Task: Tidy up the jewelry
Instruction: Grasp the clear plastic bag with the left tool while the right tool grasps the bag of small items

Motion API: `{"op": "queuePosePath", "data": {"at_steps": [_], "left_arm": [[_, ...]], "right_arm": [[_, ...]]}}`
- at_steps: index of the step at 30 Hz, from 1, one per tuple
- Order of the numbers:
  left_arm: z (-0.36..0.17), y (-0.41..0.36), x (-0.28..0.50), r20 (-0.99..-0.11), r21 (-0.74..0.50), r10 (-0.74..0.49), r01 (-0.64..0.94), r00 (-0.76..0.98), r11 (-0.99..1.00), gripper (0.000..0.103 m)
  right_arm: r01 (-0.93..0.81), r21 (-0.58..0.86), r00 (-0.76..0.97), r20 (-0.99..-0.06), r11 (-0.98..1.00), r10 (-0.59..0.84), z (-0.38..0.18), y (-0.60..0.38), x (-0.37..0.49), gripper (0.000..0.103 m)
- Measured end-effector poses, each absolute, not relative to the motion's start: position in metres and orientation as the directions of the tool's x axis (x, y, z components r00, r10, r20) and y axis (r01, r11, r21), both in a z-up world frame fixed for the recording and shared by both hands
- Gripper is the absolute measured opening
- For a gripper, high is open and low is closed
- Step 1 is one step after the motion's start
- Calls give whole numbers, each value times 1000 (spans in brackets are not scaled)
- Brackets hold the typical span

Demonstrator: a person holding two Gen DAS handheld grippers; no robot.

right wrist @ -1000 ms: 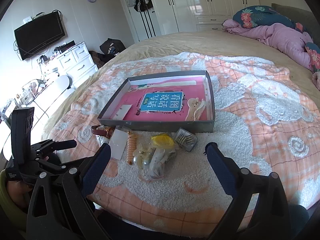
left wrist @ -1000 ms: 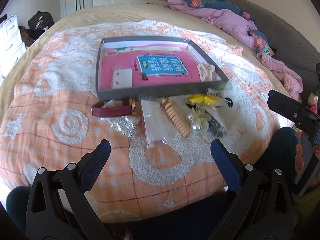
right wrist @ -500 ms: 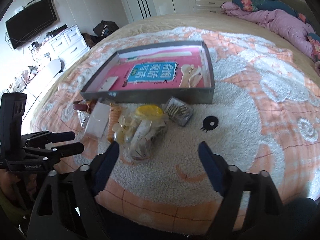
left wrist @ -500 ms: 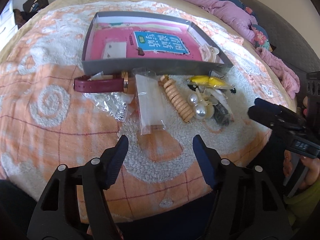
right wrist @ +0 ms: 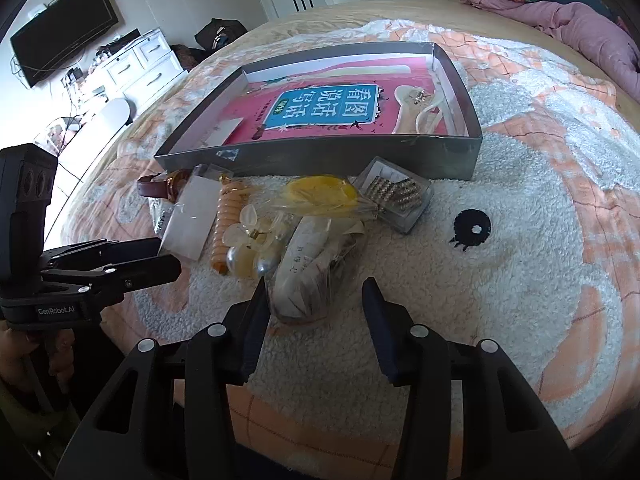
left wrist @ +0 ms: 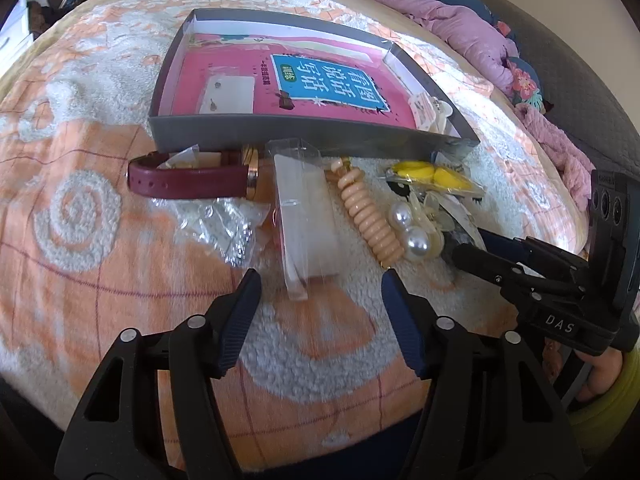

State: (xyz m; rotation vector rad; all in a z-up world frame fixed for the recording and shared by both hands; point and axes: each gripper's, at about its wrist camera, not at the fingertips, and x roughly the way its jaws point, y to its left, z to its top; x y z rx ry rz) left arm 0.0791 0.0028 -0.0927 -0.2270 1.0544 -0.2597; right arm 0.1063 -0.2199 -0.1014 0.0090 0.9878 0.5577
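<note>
A grey tray (left wrist: pixel 312 136) (right wrist: pixel 320 156) with a pink book inside lies on the bed. In front of it lie a maroon watch (left wrist: pixel 192 178), a clear flat packet (left wrist: pixel 306 220), a peach spiral hair tie (left wrist: pixel 370 218), a pearl hair clip (left wrist: pixel 416 232), a yellow item in a bag (right wrist: pixel 320 194), a bagged white item (right wrist: pixel 308 264) and a small clear box of beads (right wrist: pixel 396 196). My left gripper (left wrist: pixel 320 280) is open, just short of the clear packet. My right gripper (right wrist: pixel 316 284) is open, its fingers either side of the bagged white item's near end.
The orange and white blanket (right wrist: pixel 520 260) covers the bed. Purple bedding (left wrist: pixel 472 36) is piled at the far right. A white dresser (right wrist: pixel 136 64) and a TV (right wrist: pixel 64 32) stand off the bed's left side. A cream hair clip (right wrist: pixel 420 112) lies in the tray.
Both grippers have moved forward and down toward the items in front of the tray. Their jaws have narrowed but stay open. The right gripper now reaches the bagged white item.
</note>
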Motion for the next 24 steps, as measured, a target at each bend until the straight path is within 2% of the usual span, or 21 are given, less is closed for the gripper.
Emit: {"op": "queuePosePath", "data": {"at_steps": [9, 14, 16, 17, 18, 24], "left_arm": [[-96, -1, 94, -821, -320, -330, 102, 467, 942, 52], [-98, -5, 102, -818, -318, -325, 99, 475, 943, 52], [-98, -6, 104, -817, -309, -317, 100, 482, 946, 49], [-99, -7, 105, -818, -296, -307, 102, 486, 950, 43], [-99, -8, 105, -823, -269, -283, 100, 493, 958, 28], [-97, -7, 102, -819, -246, -281, 136, 499, 960, 22]], "right_arm": [[-442, 225, 429, -797, 868, 425, -112, -206, 125, 44], [-461, 243, 433, -778, 853, 455, -111, -212, 124, 37], [-465, 253, 429, -774, 849, 466, -109, -216, 120, 35], [-466, 258, 426, -773, 846, 470, -108, -218, 118, 35], [-468, 264, 423, -771, 843, 476, -107, -220, 116, 34], [-468, 284, 418, -763, 837, 493, -97, -230, 103, 33]]}}
